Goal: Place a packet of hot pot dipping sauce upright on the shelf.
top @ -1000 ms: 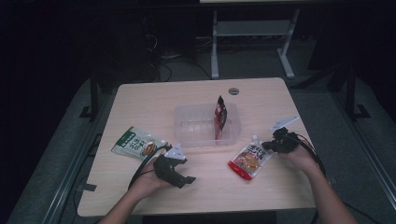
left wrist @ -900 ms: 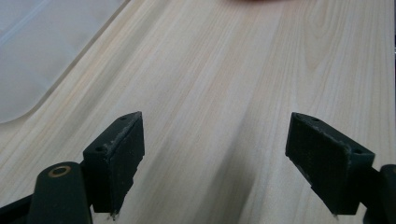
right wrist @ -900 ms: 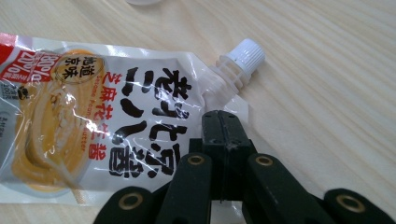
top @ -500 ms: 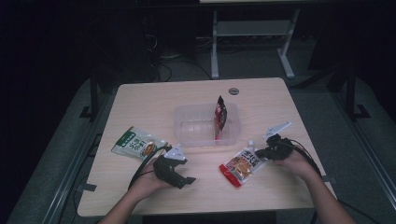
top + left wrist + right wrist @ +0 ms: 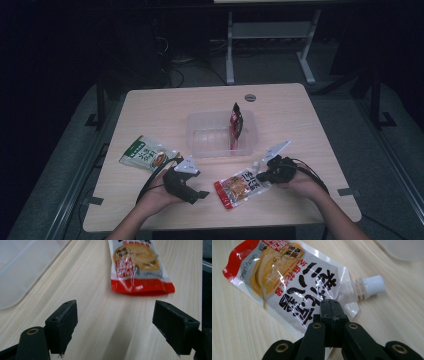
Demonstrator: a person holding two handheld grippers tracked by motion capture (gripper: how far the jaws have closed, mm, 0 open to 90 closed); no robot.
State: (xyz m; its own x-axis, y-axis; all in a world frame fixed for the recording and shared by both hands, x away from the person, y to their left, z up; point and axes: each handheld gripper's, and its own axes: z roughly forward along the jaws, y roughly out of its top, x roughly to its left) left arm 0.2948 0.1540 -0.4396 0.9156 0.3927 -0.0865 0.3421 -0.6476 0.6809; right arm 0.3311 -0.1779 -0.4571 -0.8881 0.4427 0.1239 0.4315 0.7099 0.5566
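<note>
Spouted pouch (image 5: pixel 242 187), red and silver, lies on the bench (image 5: pixel 300 115) in the high view, near the front edge and just in front of the clear plastic tray (image 5: pixel 220 135). Right gripper (image 5: pixel 262 176) is clamped on the pouch's top corner by the spout. Against the earlier high views, pouch and right hand have slid leftward across the bench, toward the centre; the pouch was further right, beside the tray's right end. Left gripper (image 5: pixel 197 187) has stayed put at front left, close to a green pouch (image 5: pixel 145 155). A dark red packet (image 5: pixel 236 122) stands upright inside the tray at its right end.

Left gripper view: jaws stand wide apart with nothing between them, only bare bench. The spouted pouch's red bottom edge (image 5: pixel 140 270) lies just ahead of them, and a corner of the tray (image 5: pixel 22 270) shows at upper left.

Right gripper view: jaws are together, pinching the pouch (image 5: pixel 294 285) at its edge right beside the white screw cap (image 5: pixel 373 285). The pouch lies flat on the bench, dragged rather than lifted, as far as I can judge.

Reading: the shift brings the pouch within reach of the open left jaws, so a handover or two-handed grip looks likely, perhaps before it goes into the tray.
</note>
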